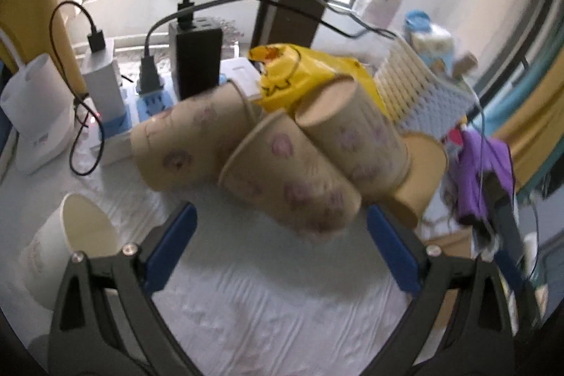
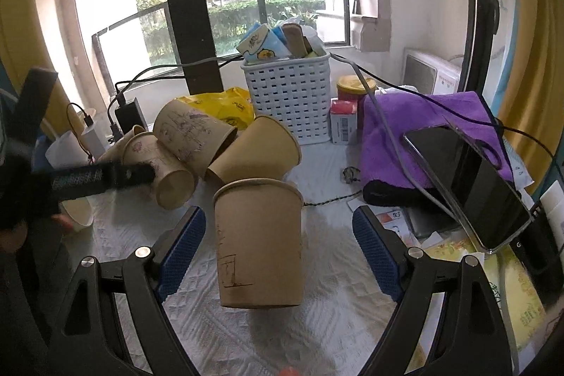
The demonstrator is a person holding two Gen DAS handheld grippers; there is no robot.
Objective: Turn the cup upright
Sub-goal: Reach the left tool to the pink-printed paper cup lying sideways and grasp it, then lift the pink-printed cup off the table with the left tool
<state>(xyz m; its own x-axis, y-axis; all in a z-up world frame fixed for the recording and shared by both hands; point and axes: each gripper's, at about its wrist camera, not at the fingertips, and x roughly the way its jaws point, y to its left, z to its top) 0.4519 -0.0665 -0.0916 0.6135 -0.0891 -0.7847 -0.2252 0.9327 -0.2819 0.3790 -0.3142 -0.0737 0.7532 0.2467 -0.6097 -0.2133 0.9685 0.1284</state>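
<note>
Several brown paper cups lie tipped in a pile on the white cloth. In the left wrist view my left gripper (image 1: 280, 217) is open, its blue pads either side of a cup on its side (image 1: 289, 177), not touching it. Two more tipped cups (image 1: 356, 136) (image 1: 183, 140) lie behind. In the right wrist view one brown cup (image 2: 259, 242) stands upright between the open pads of my right gripper (image 2: 278, 228), apart from both. The tipped pile (image 2: 197, 143) lies behind it, with my left gripper's black body (image 2: 88, 180) reaching in from the left.
A white cup (image 1: 75, 235) stands at the left. A white basket (image 2: 292, 94), yellow bag (image 2: 222, 106), purple cloth (image 2: 423, 125) with a dark tablet (image 2: 469, 185), chargers and cables (image 1: 197, 59) and a white appliance (image 1: 35, 115) crowd the back and sides.
</note>
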